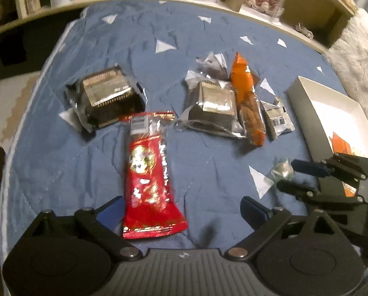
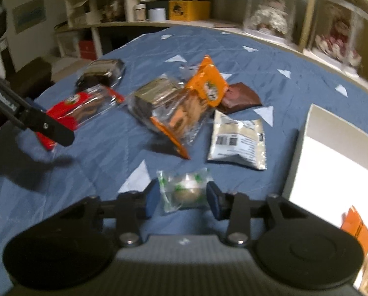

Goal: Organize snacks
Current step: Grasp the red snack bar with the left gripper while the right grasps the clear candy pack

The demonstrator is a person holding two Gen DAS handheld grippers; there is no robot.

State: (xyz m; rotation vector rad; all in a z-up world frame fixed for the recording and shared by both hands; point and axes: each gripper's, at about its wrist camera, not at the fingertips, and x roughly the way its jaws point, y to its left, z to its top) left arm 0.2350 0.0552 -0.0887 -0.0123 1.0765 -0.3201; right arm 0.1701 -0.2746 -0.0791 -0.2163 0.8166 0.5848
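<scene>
My left gripper (image 1: 182, 211) is open low over the blue quilt. The lower end of a red snack packet (image 1: 149, 177) lies between its fingers, close to the left one. My right gripper (image 2: 182, 198) stands open around a small clear-wrapped candy with green print (image 2: 184, 190), its pads right at the wrapper's edges. In the left wrist view that candy (image 1: 281, 170) sits at the tips of the right gripper (image 1: 288, 176). A white box (image 2: 332, 148) at the right holds an orange packet (image 2: 356, 224).
Other snacks on the quilt (image 1: 196, 37): two dark cakes in clear wrap (image 1: 105, 98) (image 1: 213, 103), an orange biscuit packet (image 1: 248, 98), a silver sachet (image 1: 279, 118) and a brown packet (image 2: 240, 96). Shelves with jars run behind the bed.
</scene>
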